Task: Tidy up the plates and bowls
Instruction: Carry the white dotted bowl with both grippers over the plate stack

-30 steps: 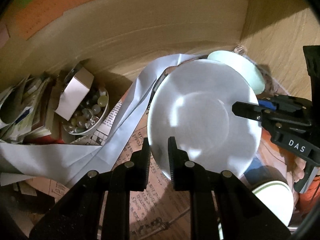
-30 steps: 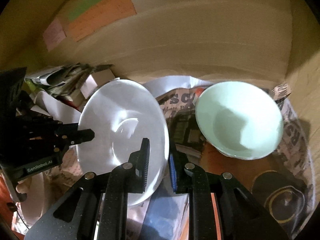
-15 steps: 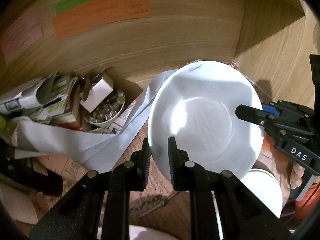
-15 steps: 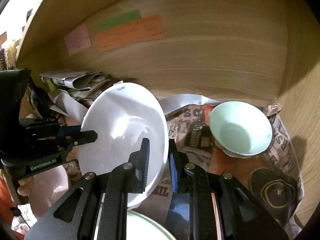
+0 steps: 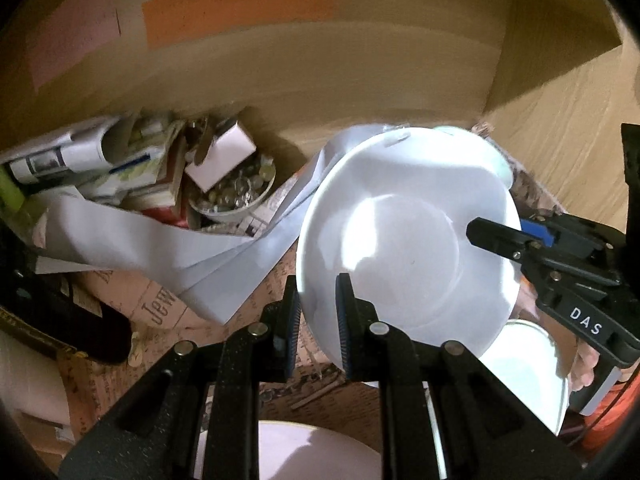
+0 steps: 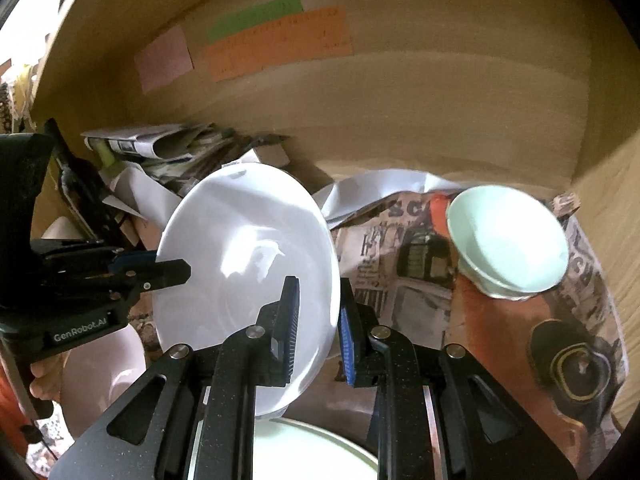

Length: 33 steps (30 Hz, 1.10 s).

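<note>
Two grippers clamped on one white plate (image 5: 408, 240), held tilted above the newspaper-lined shelf (image 6: 400, 248): left gripper (image 5: 318, 320) pinching the plate's lower left rim at lower centre of its own view, right gripper (image 5: 492, 240) biting the opposite rim at centre right.

Seen only from the left wrist: small bowl of glass beads (image 5: 236, 192) at centre left, with a white box (image 5: 224, 156) leaning on it, and loose white paper sheets (image 5: 168, 248) spilling toward the plate. Mint bowl (image 5: 505, 168) reduced there to a sliver behind the plate's upper right edge.

Seen in full only from the right wrist: that same mint bowl, tipped on the newspaper at centre right, well apart from the plate. Coloured notes (image 6: 276, 40) on the wooden back wall in both views (writing too faint to read).

Cut off at the bottom edges: pale plate (image 5: 320, 456) under the left gripper, green-rimmed plate (image 6: 312, 452) under the right. Pinkish dish (image 6: 100, 376) at lower left half hidden behind the left gripper's body. Fingertips of a hand (image 5: 584, 364) barely showing at lower right.
</note>
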Each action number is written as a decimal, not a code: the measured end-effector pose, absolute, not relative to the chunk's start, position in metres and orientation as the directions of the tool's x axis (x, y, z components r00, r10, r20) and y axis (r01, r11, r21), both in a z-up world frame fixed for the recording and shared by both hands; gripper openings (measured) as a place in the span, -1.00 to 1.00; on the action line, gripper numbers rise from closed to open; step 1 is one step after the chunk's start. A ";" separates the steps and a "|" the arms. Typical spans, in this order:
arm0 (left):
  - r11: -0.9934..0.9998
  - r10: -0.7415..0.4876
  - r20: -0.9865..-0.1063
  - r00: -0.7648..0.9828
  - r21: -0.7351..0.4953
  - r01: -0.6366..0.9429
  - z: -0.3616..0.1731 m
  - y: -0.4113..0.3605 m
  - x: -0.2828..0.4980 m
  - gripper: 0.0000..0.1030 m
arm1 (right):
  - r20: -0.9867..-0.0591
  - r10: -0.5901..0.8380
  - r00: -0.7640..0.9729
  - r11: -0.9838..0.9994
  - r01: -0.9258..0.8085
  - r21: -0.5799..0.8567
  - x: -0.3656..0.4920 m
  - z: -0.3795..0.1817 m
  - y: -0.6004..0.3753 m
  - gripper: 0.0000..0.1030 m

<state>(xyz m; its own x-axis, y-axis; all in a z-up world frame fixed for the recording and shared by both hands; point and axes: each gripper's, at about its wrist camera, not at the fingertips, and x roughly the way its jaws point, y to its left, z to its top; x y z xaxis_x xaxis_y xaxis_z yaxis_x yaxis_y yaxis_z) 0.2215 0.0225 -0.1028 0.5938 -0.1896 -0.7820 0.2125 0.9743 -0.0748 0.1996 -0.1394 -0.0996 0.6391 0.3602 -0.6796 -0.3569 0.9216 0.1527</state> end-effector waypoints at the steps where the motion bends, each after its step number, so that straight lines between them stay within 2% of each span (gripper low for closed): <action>1: 0.974 -0.191 -0.787 0.587 -0.080 0.210 -0.105 0.024 0.223 -0.68 | -0.683 0.363 0.634 0.920 -0.358 0.157 0.200 -0.101 -0.138 -0.67; 6: 0.976 -0.194 -0.779 0.597 -0.094 0.195 -0.108 0.033 0.218 -0.68 | -0.684 0.391 0.616 0.910 -0.369 0.188 0.203 -0.102 -0.130 -0.67; 22: 0.984 -0.179 -0.728 0.662 -0.116 0.137 -0.087 0.069 0.173 -0.68 | -0.635 0.452 0.626 0.872 -0.459 0.168 0.172 -0.081 -0.096 -0.67; 33: 0.985 -0.167 -0.721 0.672 -0.154 0.080 -0.093 0.099 0.134 -0.68 | -0.635 0.491 0.596 0.840 -0.519 0.162 0.148 -0.085 -0.065 -0.67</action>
<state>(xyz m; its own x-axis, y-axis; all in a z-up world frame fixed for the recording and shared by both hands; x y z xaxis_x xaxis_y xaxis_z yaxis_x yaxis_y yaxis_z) 0.1344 0.0992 -0.0931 0.6725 -0.1672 -0.7210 0.0801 0.9849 -0.1536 0.1484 -0.0648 -0.0854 0.5961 0.4908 -0.6354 -0.5187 0.8395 0.1618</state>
